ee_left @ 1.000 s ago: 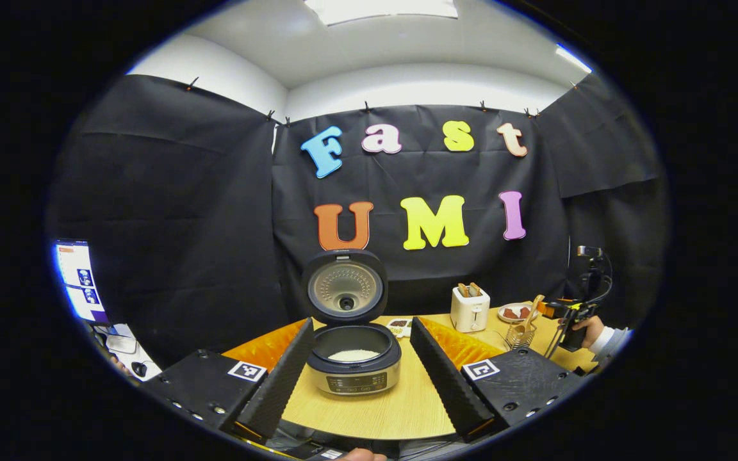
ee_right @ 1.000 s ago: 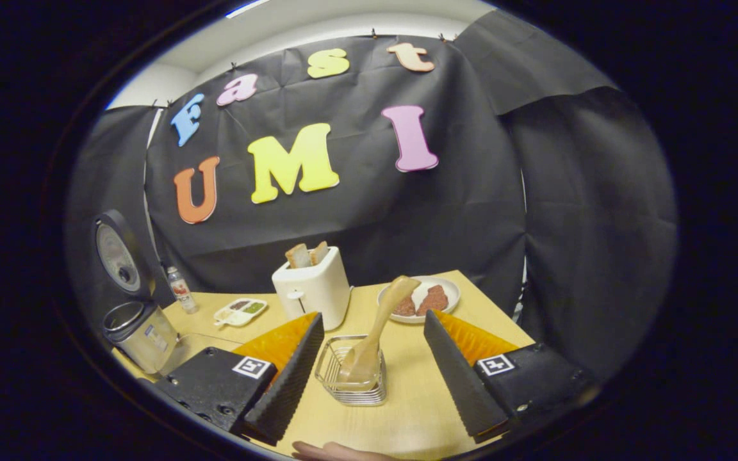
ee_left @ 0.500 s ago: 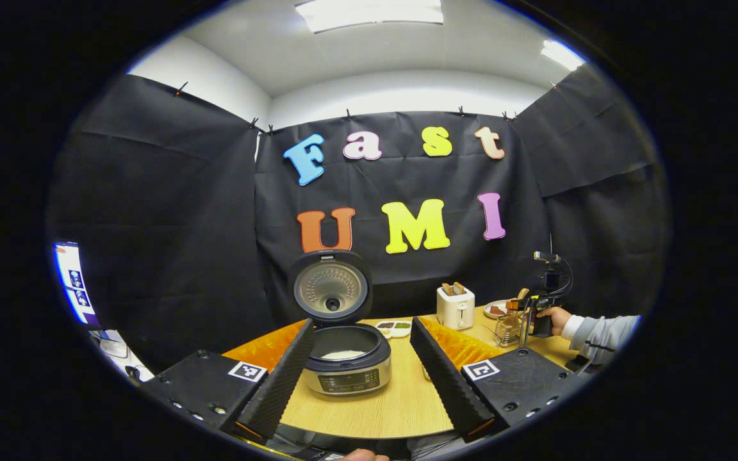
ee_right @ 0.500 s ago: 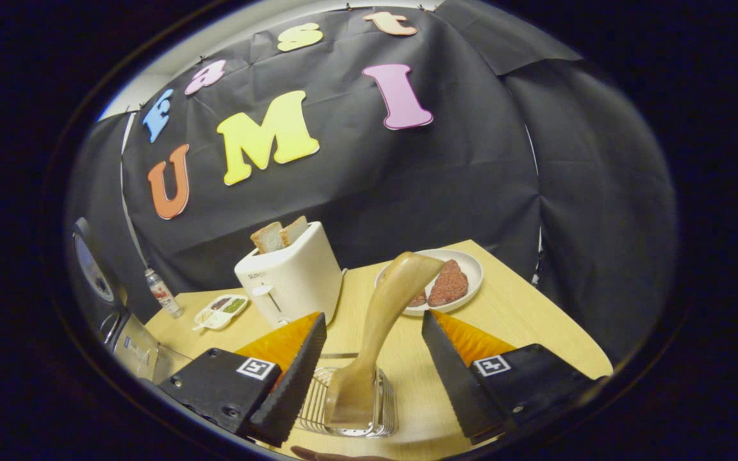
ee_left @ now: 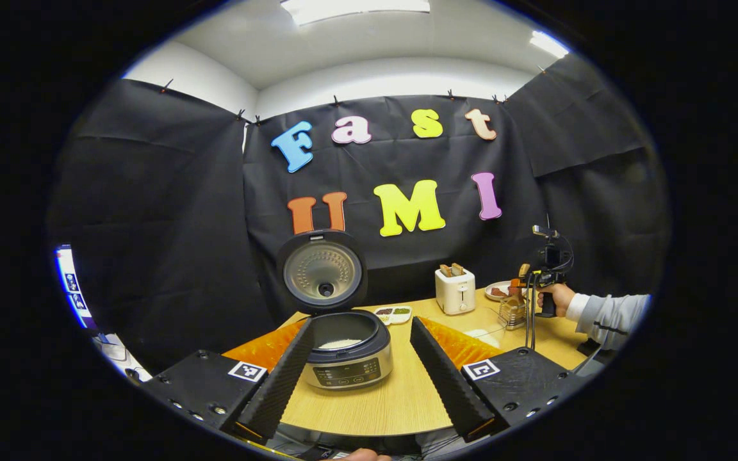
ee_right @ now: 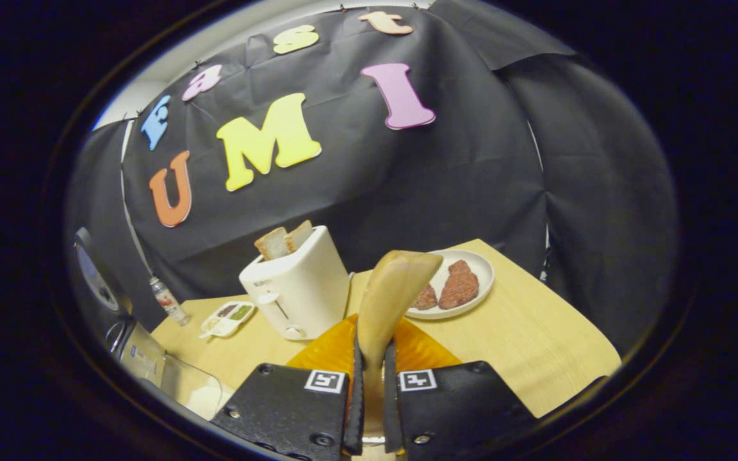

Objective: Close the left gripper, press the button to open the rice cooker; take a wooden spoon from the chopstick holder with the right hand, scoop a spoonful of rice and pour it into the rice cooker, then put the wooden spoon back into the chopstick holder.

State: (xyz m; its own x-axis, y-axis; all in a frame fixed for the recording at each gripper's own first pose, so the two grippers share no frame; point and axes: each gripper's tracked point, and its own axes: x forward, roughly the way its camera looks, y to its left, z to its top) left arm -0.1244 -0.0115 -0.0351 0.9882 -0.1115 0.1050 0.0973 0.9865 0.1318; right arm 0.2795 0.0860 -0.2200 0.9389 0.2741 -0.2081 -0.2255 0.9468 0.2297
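1. Wooden spoon stands upright between my right gripper fingers, which clamp its handle from both sides.
2. My left gripper hangs spread wide, framing the open rice cooker on the table.

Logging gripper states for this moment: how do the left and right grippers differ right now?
The left gripper has its fingers spread wide and holds nothing, while the right gripper is closed with both fingers pressing the wooden spoon. The left gripper faces the open rice cooker; the right gripper faces the toaster and plate. Both share black bodies, ridged black fingers, orange parts behind them and square markers.
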